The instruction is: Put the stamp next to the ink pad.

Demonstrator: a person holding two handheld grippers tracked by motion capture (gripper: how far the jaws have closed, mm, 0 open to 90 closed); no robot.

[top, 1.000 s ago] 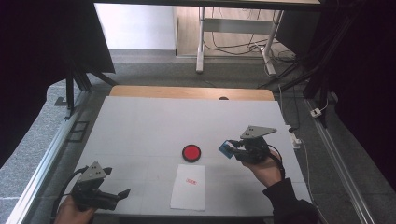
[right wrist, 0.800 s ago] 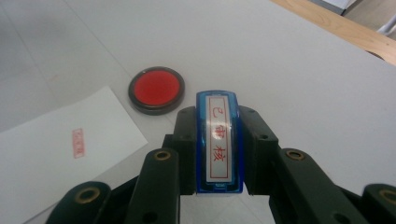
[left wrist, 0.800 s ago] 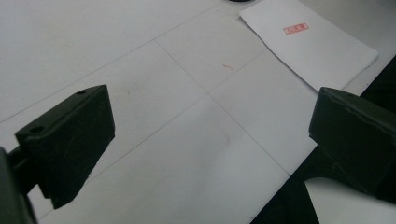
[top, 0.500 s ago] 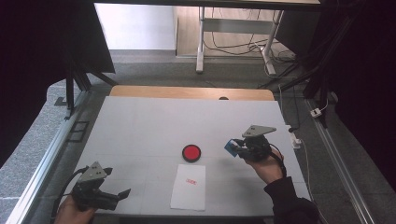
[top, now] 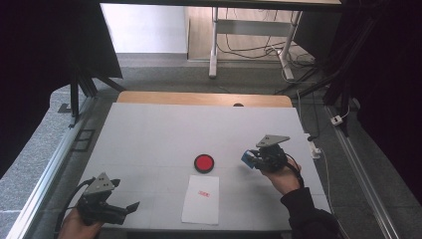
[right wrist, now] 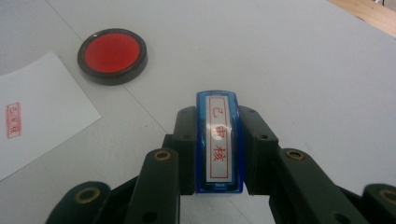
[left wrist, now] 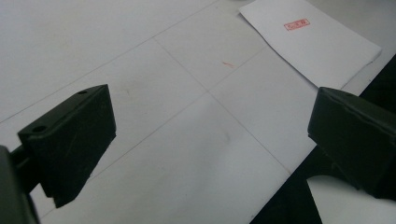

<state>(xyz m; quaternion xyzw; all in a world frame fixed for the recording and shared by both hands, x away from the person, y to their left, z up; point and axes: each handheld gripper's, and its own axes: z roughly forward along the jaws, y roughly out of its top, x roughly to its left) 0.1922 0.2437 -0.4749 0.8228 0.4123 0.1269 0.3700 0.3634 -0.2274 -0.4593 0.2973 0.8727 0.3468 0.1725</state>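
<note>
Right gripper (top: 249, 160) moved right, white table (top: 149, 134)

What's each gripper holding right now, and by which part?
Right gripper is shut on the blue stamp, jaws clamping its two long sides, label face toward the camera. Left gripper is open over the table, holding nothing.

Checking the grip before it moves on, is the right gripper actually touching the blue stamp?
Touching. In the right gripper view, the right gripper has its black jaws pressed flat against both long sides of the blue stamp, with no gap on either side.
</note>
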